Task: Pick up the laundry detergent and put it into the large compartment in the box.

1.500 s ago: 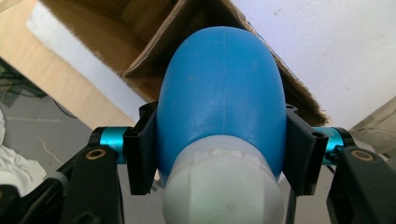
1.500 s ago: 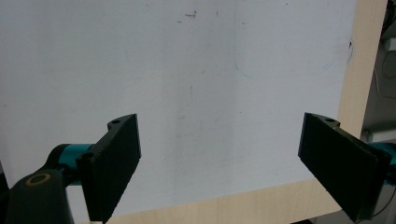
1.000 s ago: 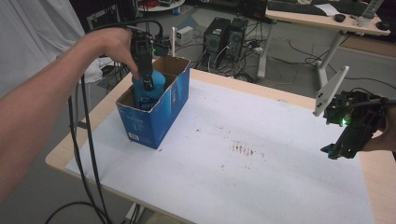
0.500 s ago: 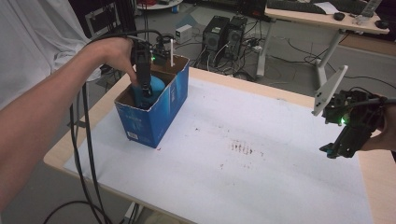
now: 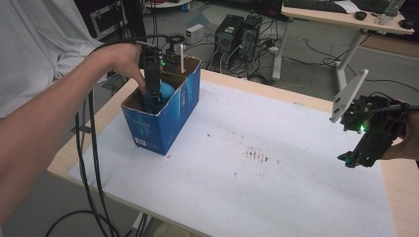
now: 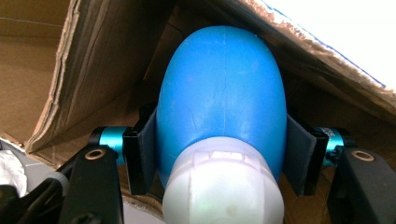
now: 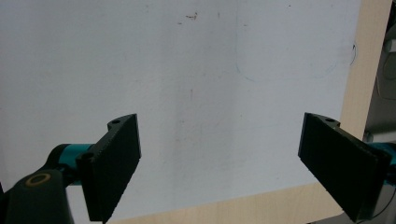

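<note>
Inside the blue box (image 5: 168, 118), left hand-held gripper (image 6: 219, 154) clamped on blue bottle (image 6: 222, 98) (white cap up close); right hand-held gripper (image 7: 219, 168) agape.

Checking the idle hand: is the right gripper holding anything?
No, the right gripper has its jaws wide apart with just the white table cover between them.

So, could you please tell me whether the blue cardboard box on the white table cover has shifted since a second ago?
No. The blue cardboard box sits at the same spot, near the white table cover's left edge and equally far from the reddish stain.
</note>
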`<state>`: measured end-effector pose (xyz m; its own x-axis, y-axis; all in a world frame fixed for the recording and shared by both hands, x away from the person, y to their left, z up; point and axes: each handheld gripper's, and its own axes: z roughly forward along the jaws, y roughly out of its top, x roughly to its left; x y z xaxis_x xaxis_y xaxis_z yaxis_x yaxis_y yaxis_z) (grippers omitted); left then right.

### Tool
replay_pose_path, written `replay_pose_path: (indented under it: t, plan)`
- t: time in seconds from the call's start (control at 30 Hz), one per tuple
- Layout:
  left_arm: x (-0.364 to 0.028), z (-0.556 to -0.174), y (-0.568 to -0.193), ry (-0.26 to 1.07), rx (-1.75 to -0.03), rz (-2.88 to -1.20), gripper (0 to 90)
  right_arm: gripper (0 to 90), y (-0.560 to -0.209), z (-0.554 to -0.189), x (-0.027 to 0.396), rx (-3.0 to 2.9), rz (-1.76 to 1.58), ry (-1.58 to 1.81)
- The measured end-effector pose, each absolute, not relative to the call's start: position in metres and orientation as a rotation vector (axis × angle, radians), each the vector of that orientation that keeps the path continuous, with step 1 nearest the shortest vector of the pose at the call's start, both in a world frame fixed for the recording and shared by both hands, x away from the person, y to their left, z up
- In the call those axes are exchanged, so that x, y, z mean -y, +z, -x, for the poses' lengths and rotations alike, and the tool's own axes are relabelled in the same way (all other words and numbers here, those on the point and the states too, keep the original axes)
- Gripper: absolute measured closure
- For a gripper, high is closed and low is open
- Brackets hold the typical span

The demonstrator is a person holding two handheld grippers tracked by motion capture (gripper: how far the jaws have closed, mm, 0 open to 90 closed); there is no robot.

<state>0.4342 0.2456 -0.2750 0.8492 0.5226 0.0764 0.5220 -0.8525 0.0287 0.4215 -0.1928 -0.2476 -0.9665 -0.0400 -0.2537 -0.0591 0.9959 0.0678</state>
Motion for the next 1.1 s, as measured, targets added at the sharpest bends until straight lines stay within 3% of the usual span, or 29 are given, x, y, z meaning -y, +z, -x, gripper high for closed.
replay_pose_path:
  t: [1.1]
  plan:
    - [-0.2431,-0.4326,-0.2760,0.145,-0.822,-3.017,37.9,12.2,-0.2475,-0.4198,0.1909,-2.883,0.076,0.119]
